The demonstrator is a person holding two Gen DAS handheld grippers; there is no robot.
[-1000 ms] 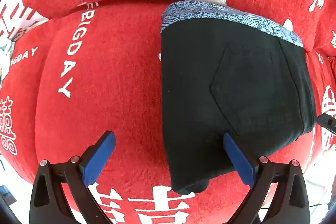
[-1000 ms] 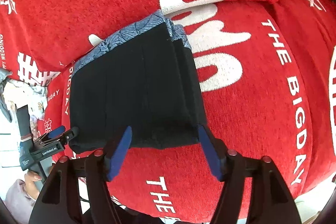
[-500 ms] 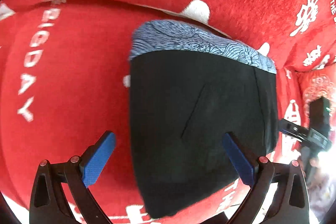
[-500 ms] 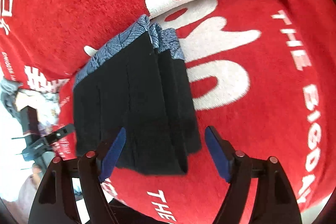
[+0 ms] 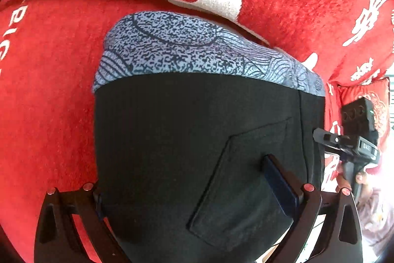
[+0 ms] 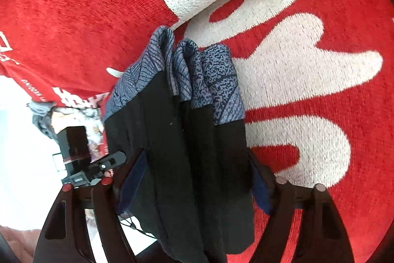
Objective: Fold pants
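Working from the left side across: my left gripper (image 5: 194,191) is spread wide over the near edge of the folded pants (image 5: 197,139), one blue pad (image 5: 278,184) lying on top of the black cloth by the back pocket (image 5: 246,179) and the other finger mostly hidden behind the bundle's left edge, so I judge nothing is pinched there yet. The pants sit as a squat black stack with the blue patterned waistband (image 5: 187,51) on the far side, resting on the red sofa cover (image 5: 49,115) against the backrest. From the right wrist view, my right gripper (image 6: 197,189) has the bundle's side edge between its fingers and its jaws are closing; I can see several stacked layers (image 6: 197,139) standing between the pads, but I can't yet say the pads are pressing on them. To do this step well, I'd want both grippers to bite deep enough to catch every layer, not just the outer one, since the waistband folds (image 6: 184,70) are fanning apart at the far end. I'd close the left only once its lower finger is fully under the stack, keep the two grips level with each other, and lift slowly so the inner layers don't slide out. The white lettering (image 6: 295,65) to the right marks open room for setting down.
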